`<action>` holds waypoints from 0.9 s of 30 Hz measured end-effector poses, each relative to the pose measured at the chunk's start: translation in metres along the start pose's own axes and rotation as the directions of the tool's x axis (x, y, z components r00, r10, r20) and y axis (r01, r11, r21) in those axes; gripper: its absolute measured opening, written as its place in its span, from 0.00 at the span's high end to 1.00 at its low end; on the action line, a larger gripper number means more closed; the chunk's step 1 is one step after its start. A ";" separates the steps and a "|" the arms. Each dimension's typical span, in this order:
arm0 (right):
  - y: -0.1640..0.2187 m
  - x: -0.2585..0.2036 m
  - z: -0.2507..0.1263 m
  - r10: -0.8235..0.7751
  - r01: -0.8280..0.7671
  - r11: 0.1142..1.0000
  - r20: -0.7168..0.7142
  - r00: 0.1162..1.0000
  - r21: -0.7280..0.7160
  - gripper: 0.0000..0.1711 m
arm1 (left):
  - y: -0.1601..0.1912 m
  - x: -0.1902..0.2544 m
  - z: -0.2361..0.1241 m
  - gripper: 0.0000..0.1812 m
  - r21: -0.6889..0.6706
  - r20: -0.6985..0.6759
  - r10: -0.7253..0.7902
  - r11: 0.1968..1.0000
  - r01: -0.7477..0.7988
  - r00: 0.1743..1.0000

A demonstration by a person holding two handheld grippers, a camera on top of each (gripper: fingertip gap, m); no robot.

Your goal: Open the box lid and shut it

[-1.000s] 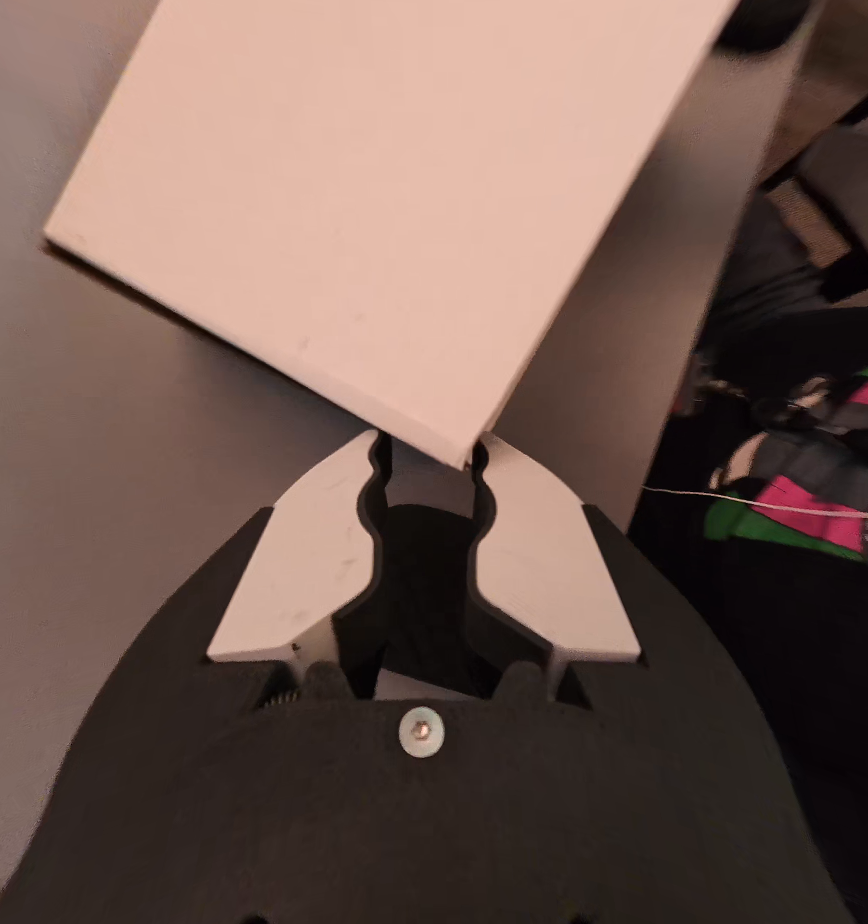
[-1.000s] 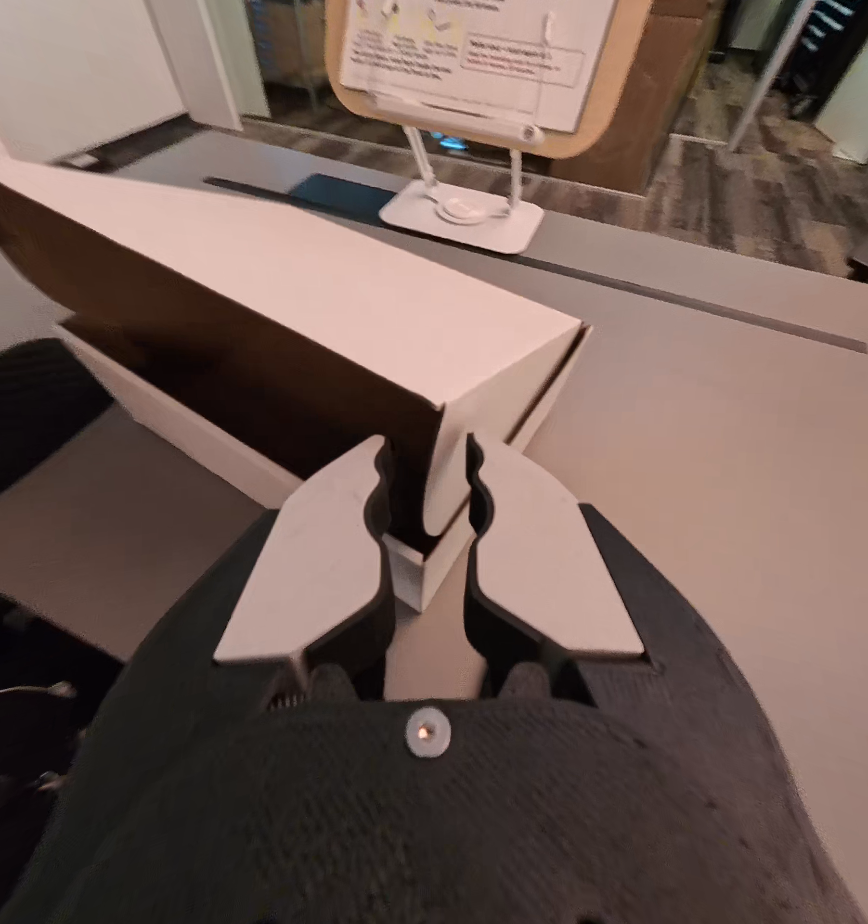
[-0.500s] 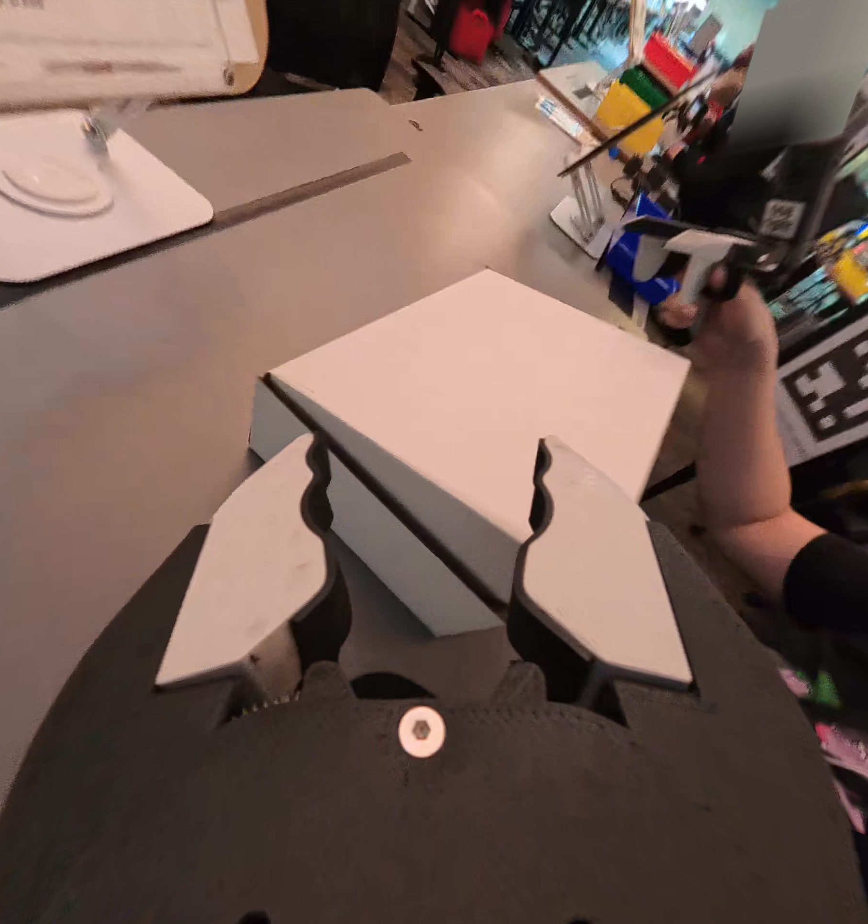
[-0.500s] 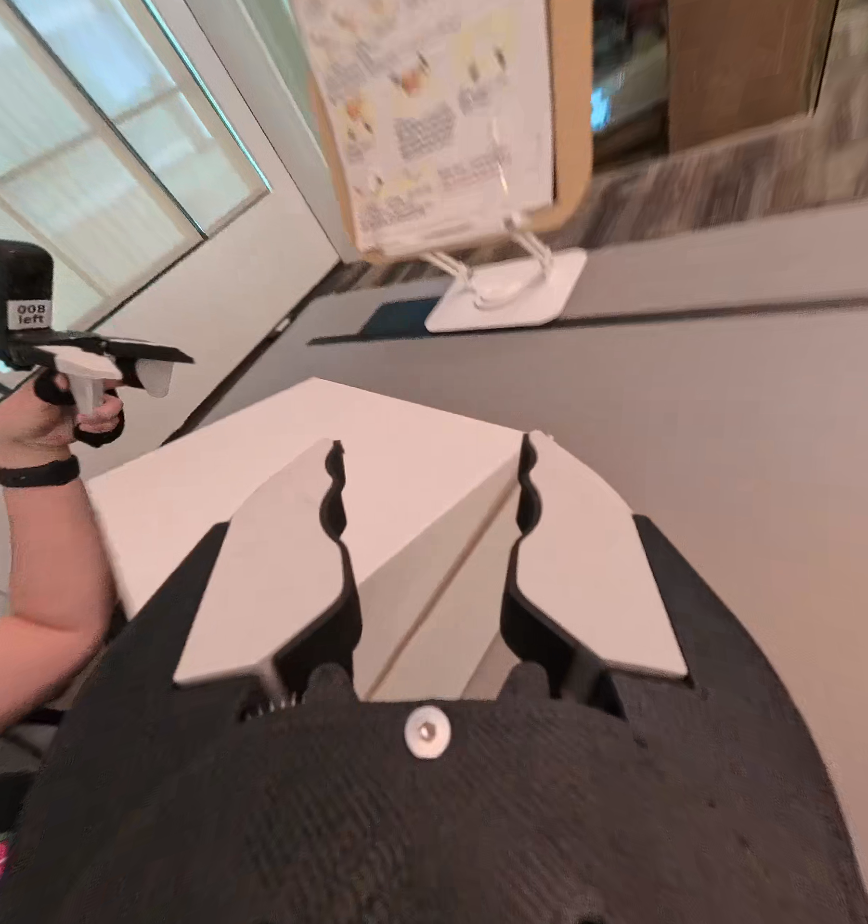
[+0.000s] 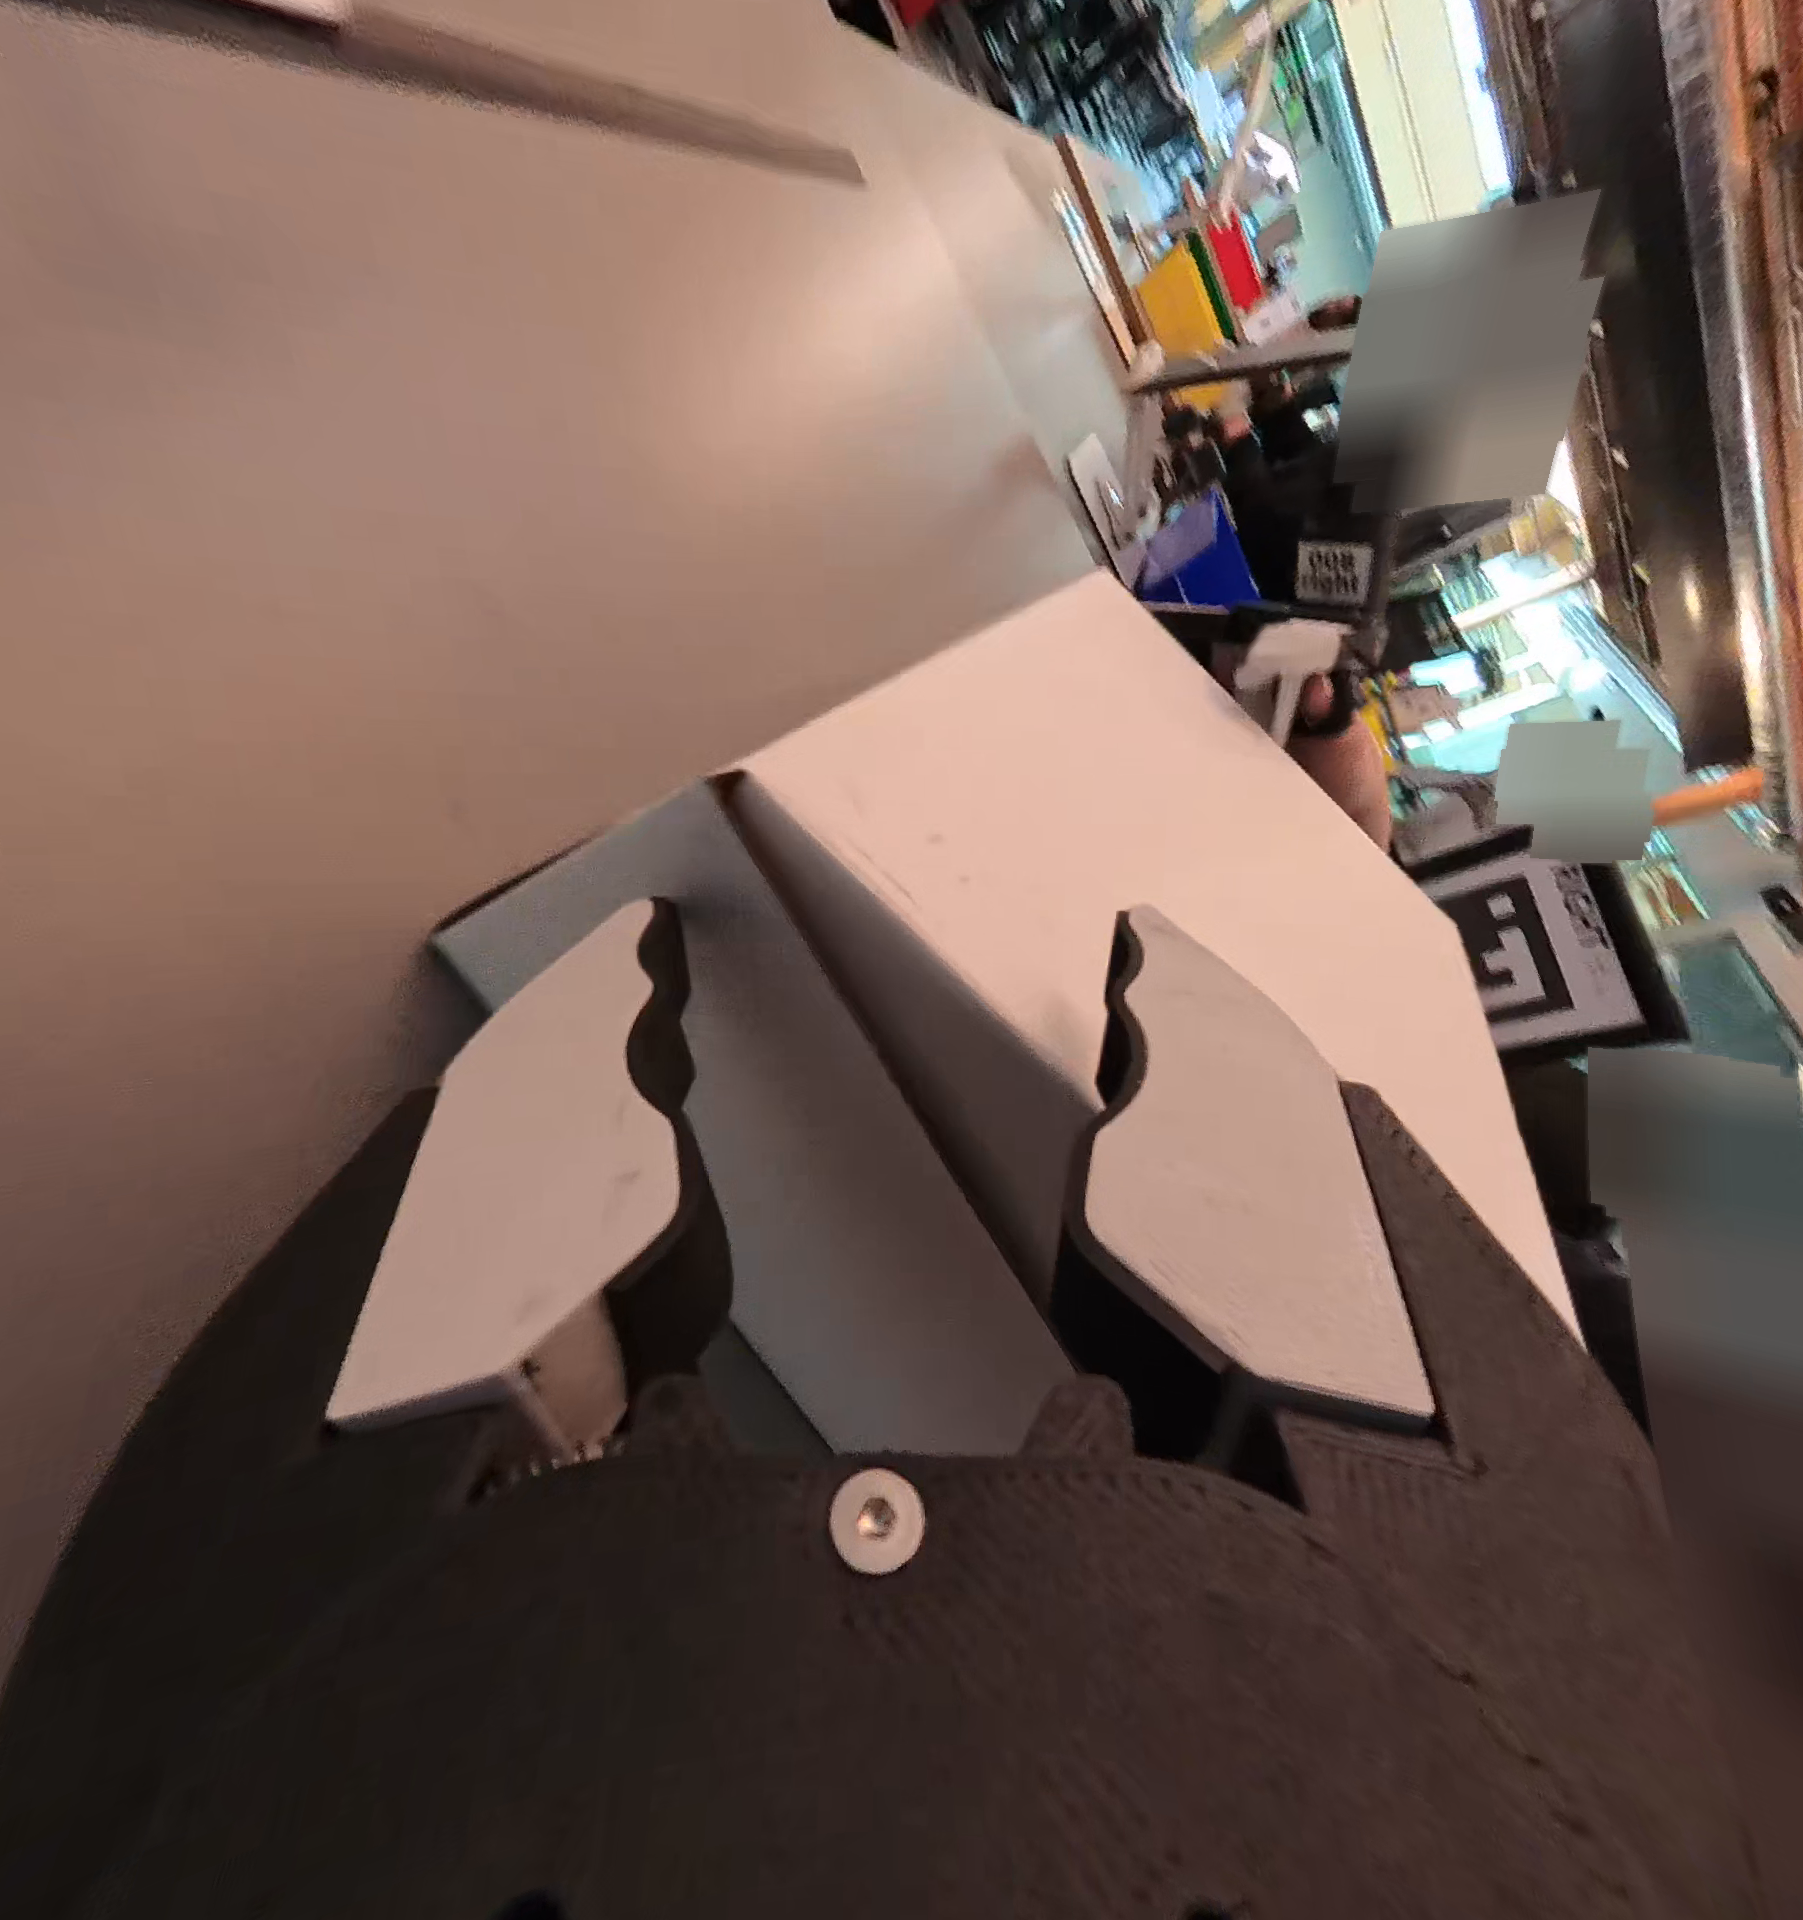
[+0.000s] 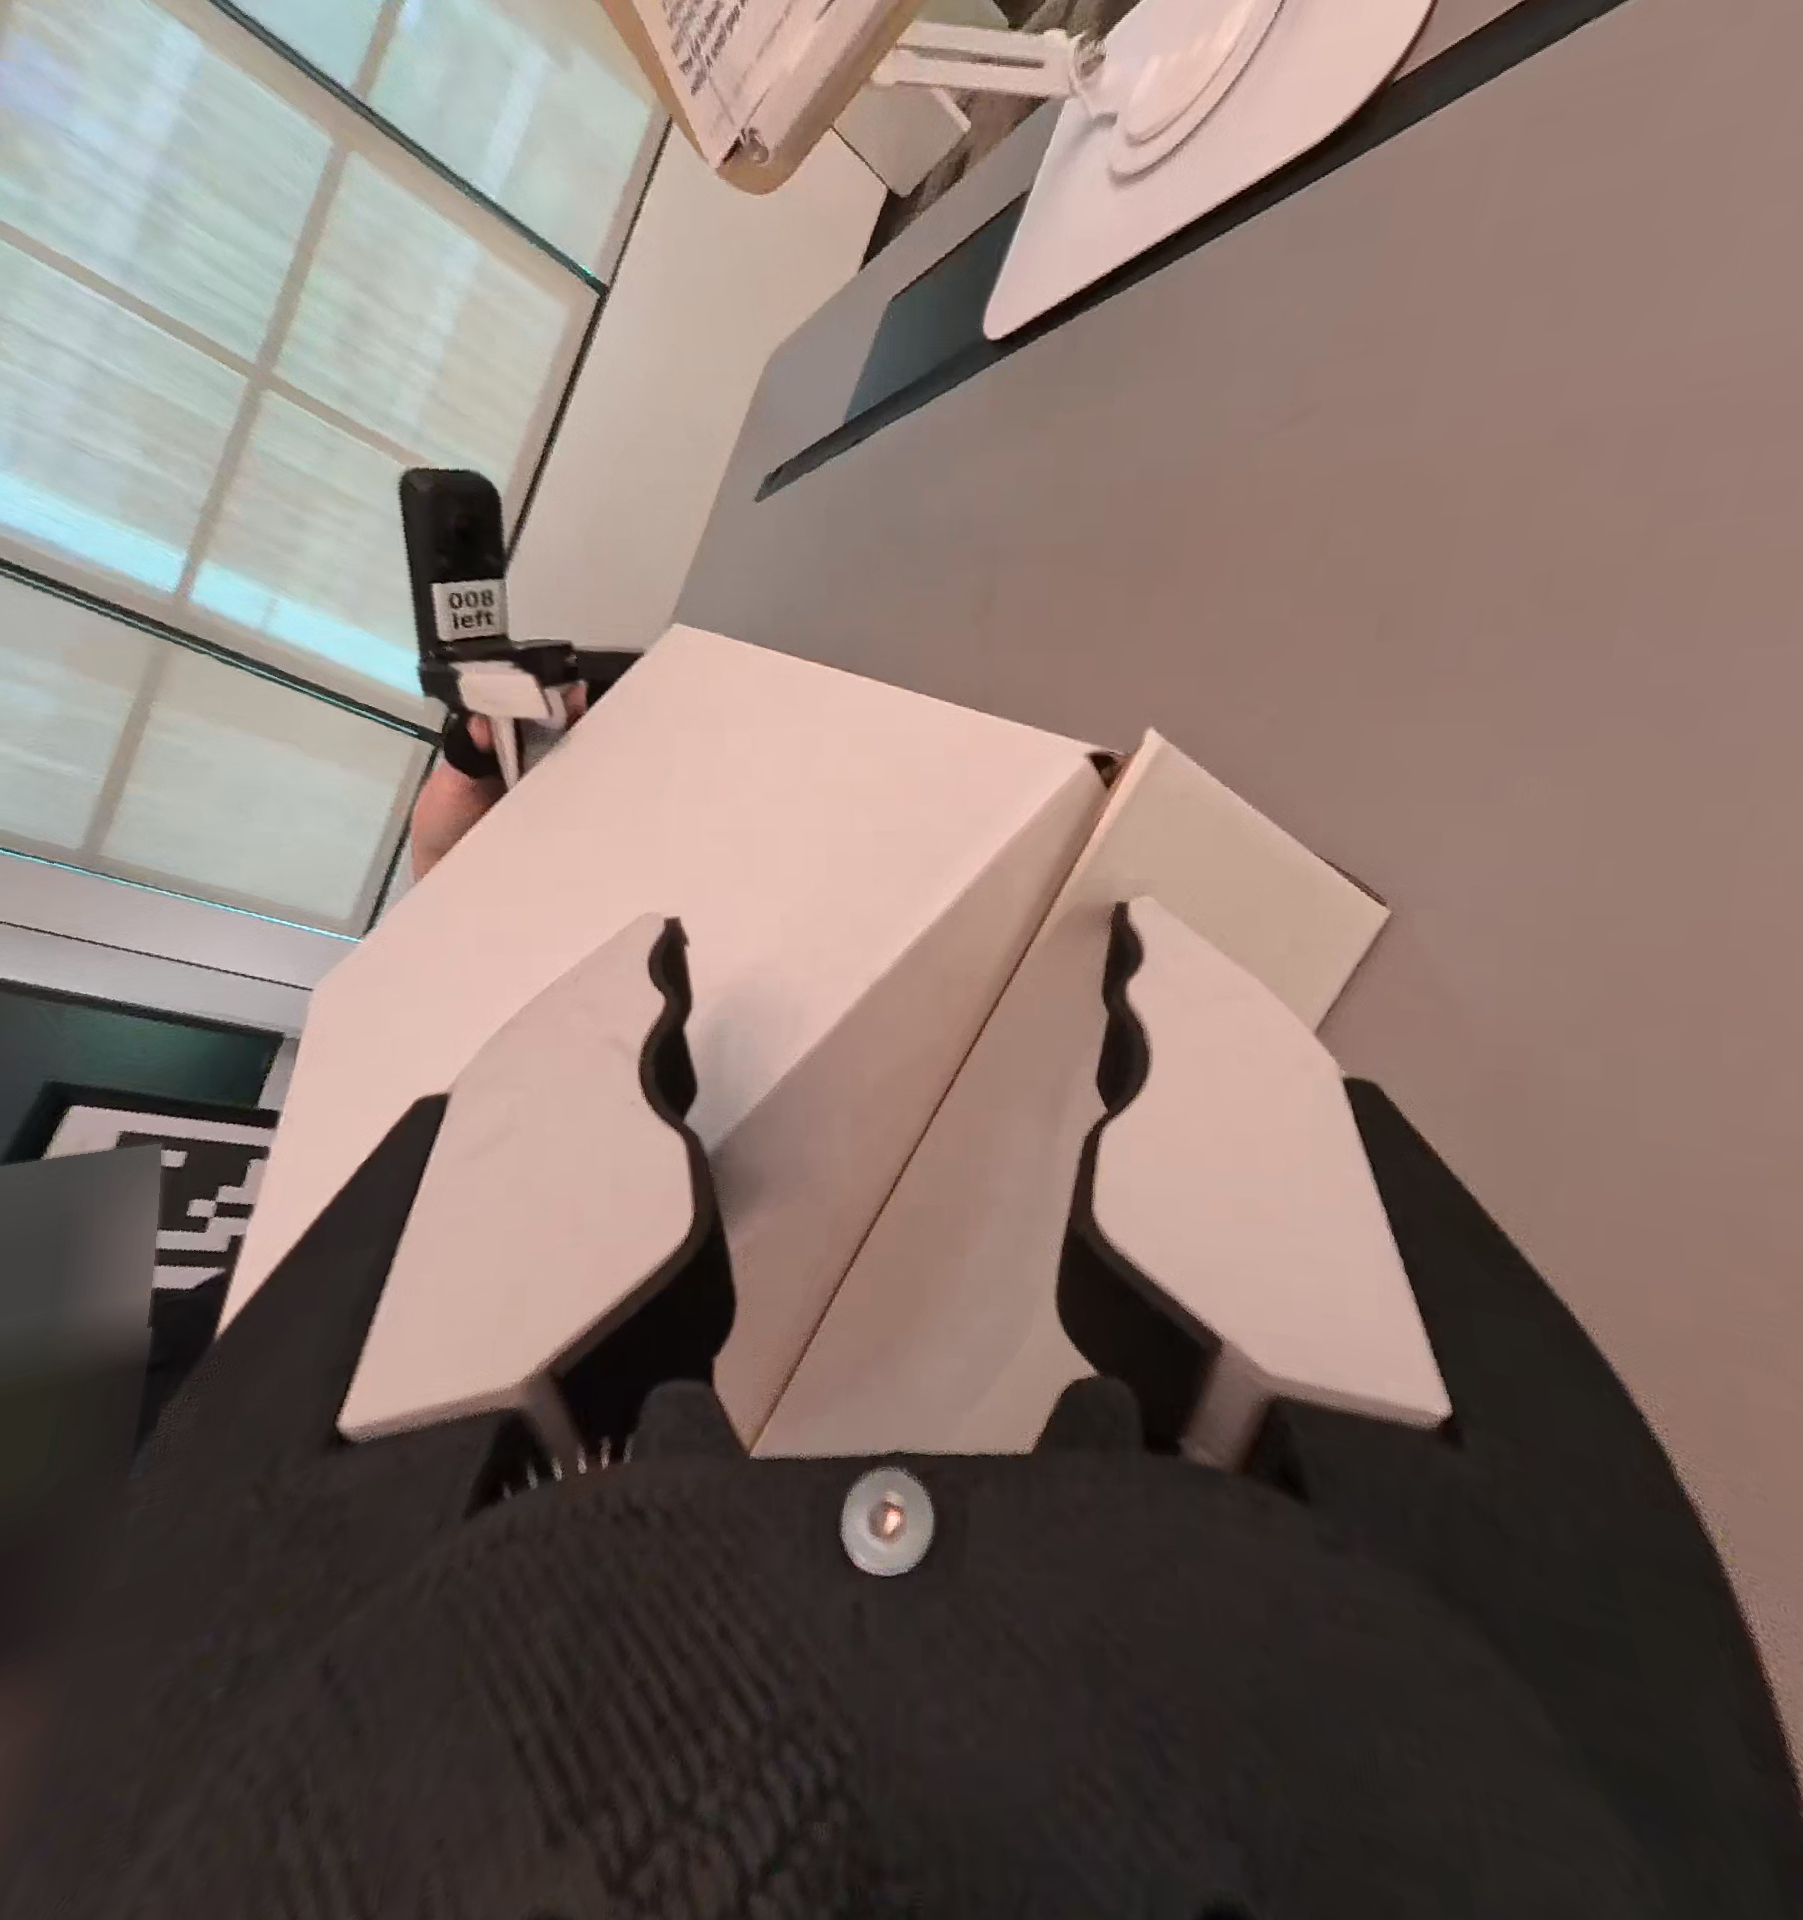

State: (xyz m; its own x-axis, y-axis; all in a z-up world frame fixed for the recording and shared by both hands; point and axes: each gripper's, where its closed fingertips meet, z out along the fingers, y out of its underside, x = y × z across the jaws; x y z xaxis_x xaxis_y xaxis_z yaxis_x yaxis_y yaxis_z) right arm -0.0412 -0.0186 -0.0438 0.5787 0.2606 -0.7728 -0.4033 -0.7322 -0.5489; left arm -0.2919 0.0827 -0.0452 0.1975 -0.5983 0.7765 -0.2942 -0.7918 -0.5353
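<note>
A white cardboard box (image 5: 1084, 831) lies on the grey table (image 5: 409, 468) with its lid (image 6: 772, 883) down, a thin seam showing along the side. My left gripper (image 5: 897, 925) is open and empty, its fingers straddling the box's near corner. My right gripper (image 6: 892, 930) is open and empty, straddling the opposite corner. Each gripper shows small in the other's view: the right one (image 5: 1292, 655) beyond the box, the left one (image 6: 502, 686) beyond the box.
A white stand base (image 6: 1188, 125) with a framed sheet (image 6: 762, 83) stands at the table's far side. A dark groove (image 5: 616, 114) runs along the table. A black-and-white marker board (image 5: 1541, 956) and coloured bins (image 5: 1198, 281) lie off the table's edge.
One second ago both grippers were shut on the raised lid's corners. They let go and opened; the lid dropped onto the box. Both grippers now tilt sideways near the box.
</note>
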 end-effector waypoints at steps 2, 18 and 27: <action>0.004 -0.001 0.002 -0.035 0.034 0.999 -0.023 0.999 -0.029 0.55 | 0.000 0.002 0.006 0.55 0.002 0.000 0.016 1.000 -0.016 1.000; 0.015 0.001 0.003 -0.185 0.177 0.978 -0.066 0.981 -0.107 0.59 | 0.008 -0.005 0.004 0.62 -0.067 0.081 0.121 0.991 -0.115 0.989; 0.022 -0.001 0.006 -0.279 0.264 0.949 -0.068 0.958 -0.174 0.61 | 0.013 -0.008 0.005 0.64 -0.111 0.134 0.184 0.979 -0.170 0.974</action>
State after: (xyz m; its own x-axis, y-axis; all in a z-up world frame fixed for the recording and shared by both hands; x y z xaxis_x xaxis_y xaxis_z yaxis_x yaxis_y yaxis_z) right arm -0.0546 -0.0314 -0.0574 0.7149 0.4113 -0.5655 -0.1062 -0.7355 -0.6692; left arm -0.2925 0.0768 -0.0599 0.2637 -0.7446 0.6133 -0.4250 -0.6604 -0.6190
